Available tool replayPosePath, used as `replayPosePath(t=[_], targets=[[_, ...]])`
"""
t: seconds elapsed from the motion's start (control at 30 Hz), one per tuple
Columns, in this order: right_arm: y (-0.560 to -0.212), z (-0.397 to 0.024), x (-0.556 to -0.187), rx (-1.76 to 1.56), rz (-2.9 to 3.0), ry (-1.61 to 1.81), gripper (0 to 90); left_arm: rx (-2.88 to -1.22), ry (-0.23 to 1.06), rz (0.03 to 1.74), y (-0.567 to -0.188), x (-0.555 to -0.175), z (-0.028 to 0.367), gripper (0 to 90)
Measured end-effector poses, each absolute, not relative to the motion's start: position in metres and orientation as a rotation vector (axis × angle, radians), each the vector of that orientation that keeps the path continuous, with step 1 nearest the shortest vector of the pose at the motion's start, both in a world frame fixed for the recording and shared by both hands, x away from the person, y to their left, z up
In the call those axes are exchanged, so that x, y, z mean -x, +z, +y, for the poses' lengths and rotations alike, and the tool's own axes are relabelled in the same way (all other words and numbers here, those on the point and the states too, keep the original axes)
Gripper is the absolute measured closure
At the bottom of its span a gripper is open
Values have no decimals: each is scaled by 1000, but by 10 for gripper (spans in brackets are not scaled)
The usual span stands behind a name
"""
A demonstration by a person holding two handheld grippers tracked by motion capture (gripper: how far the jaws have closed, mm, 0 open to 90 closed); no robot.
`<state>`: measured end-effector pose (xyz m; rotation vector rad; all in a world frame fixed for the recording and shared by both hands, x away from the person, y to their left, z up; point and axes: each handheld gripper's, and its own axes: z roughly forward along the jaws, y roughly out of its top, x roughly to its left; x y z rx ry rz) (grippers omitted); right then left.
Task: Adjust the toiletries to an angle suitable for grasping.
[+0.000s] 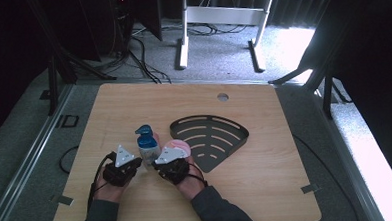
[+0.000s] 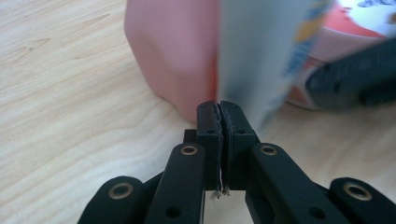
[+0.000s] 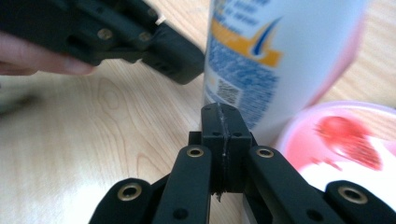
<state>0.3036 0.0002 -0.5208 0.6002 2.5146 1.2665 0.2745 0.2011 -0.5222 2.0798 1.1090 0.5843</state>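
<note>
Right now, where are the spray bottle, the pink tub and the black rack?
spray bottle [image 1: 146, 142]: high view, on its blue trigger head.
pink tub [image 3: 336, 140]: right gripper view, on its lid with the red picture.
black rack [image 1: 237, 131]: high view, on its raised rim at the right.

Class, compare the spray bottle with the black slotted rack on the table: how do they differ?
The spray bottle stands upright; the black slotted rack lies flat. The bottle is pale with a blue trigger head; the rack is all black. The bottle sits between both grippers; the rack lies apart, to their right. Both rest on the wooden table.
</note>
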Motion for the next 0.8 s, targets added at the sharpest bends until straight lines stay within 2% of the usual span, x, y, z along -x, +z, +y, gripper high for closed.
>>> replayPosePath(t=[0.2,0.4,0.8], targets=[[-504,-34,-302,-602,2444,1323,900,-2073,559,1059,-519,-254,194,872],[-502,-70,-324,-733,2393,1278,900,-2114,515,966,-521,-253,171,862],[-498,-70,-308,-640,2527,1225,900,-2169,482,922,-532,-263,153,835]])
